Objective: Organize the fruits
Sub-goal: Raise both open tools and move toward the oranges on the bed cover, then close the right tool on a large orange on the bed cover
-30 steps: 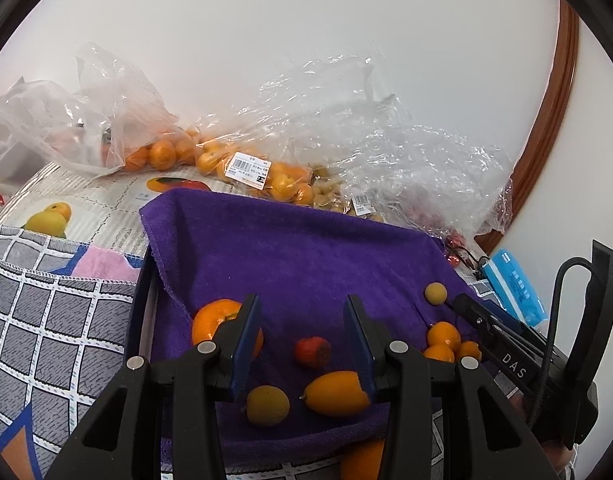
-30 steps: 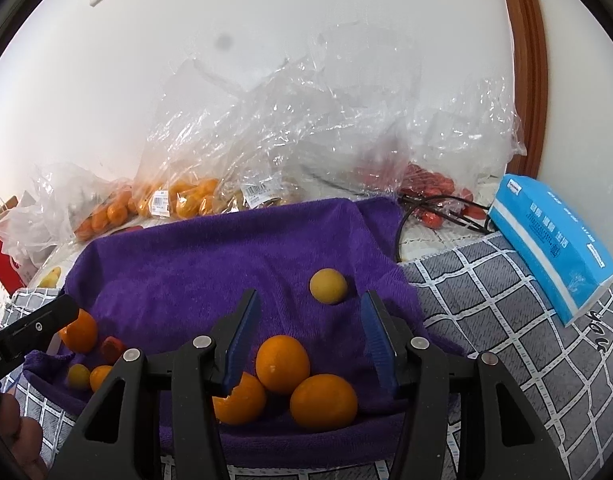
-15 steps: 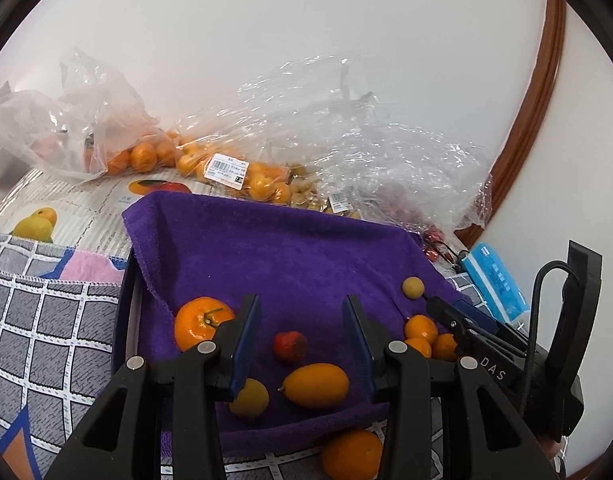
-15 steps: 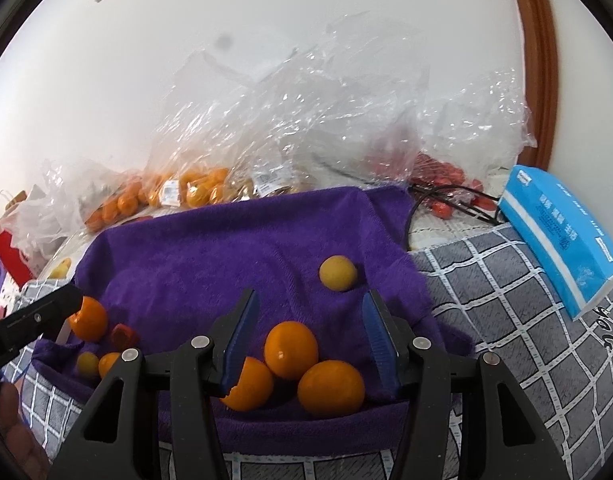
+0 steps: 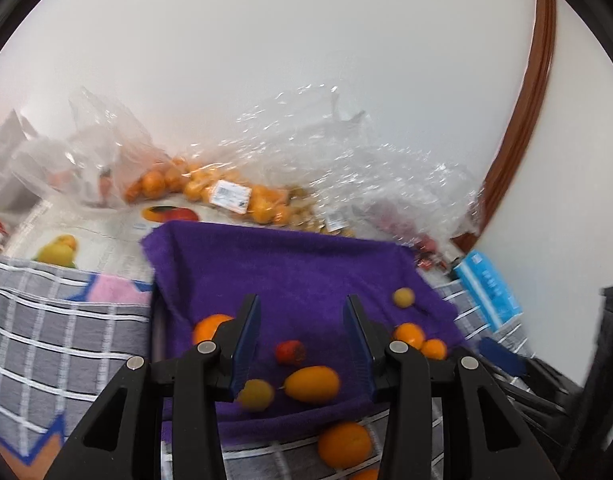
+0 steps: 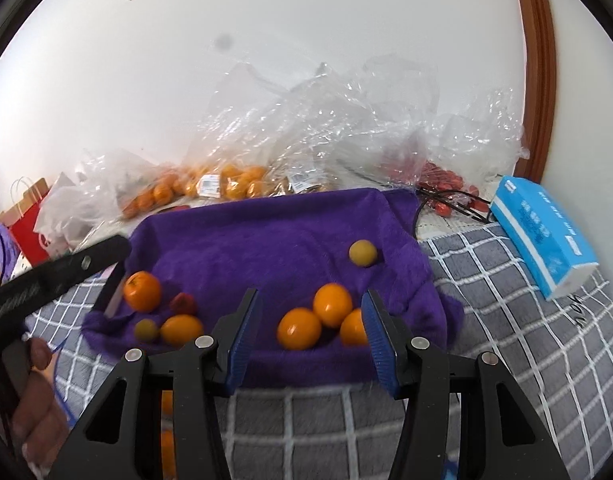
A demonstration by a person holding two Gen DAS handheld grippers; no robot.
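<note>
A purple towel point(image 5: 290, 268) point(image 6: 274, 240) covers a tray and holds loose fruit. On its left lie an orange point(image 6: 142, 291), a small red fruit point(image 5: 290, 352) point(image 6: 183, 303), an oval orange fruit point(image 5: 312, 383) point(image 6: 181, 330) and a small yellow fruit point(image 5: 256, 395) point(image 6: 147, 329). On its right sit three oranges point(image 6: 332, 305) and a yellow ball-shaped fruit point(image 6: 362, 253) point(image 5: 403, 297). One orange point(image 5: 344, 444) lies off the towel on the grey cloth. My left gripper point(image 5: 302, 344) is open and empty above the left group. My right gripper point(image 6: 310, 338) is open and empty, raised before the three oranges.
Clear plastic bags of small oranges point(image 5: 210, 192) point(image 6: 226, 184) and red fruit point(image 6: 442, 178) line the wall behind the towel. A blue tissue pack point(image 6: 542, 228) point(image 5: 488, 296) lies on the right. A grey checked cloth point(image 6: 506, 320) covers the surface. A red paper bag point(image 6: 26, 216) stands far left.
Both grippers have pulled back and up from the towel, so the fruit looks farther away. Both stay open and empty. The fruit has not moved.
</note>
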